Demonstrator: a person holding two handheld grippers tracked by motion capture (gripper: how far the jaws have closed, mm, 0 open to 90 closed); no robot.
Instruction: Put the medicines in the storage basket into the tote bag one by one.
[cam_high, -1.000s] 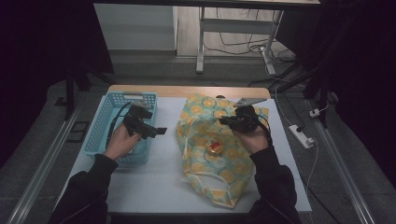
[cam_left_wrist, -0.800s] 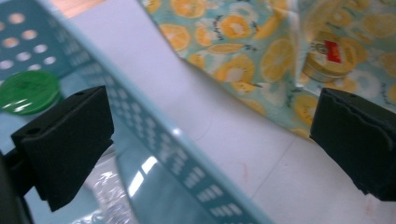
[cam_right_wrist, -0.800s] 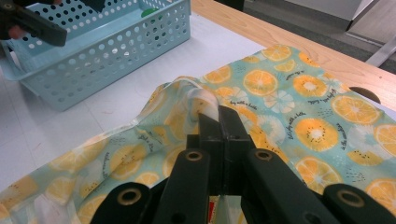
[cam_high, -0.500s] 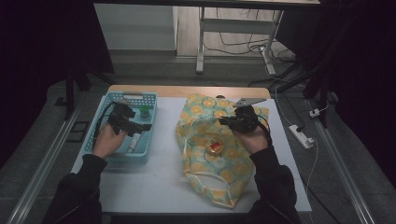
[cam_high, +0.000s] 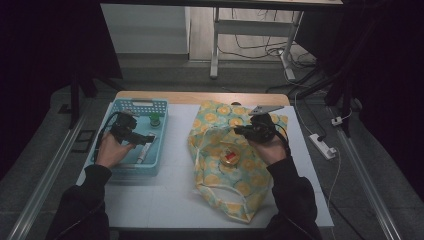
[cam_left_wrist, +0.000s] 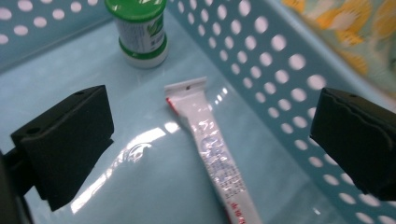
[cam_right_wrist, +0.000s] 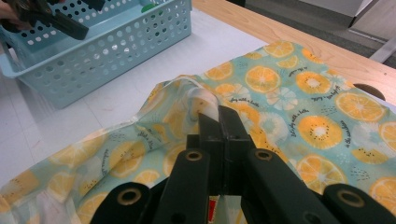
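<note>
Left gripper view shows the open left gripper (cam_left_wrist: 210, 140) over the tube (cam_left_wrist: 210, 154), so lower straight and squeeze its middle, while the right gripper (cam_right_wrist: 219, 116) pinches the bag (cam_right_wrist: 299, 107).

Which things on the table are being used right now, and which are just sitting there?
In use:
- tube, between the open left gripper's fingers
- blue basket holding it
- fruit-print bag, its edge pinched by the right gripper

Just sitting there:
- green-capped bottle in the basket
- small red thing inside the bag
- power strip on the floor
</note>
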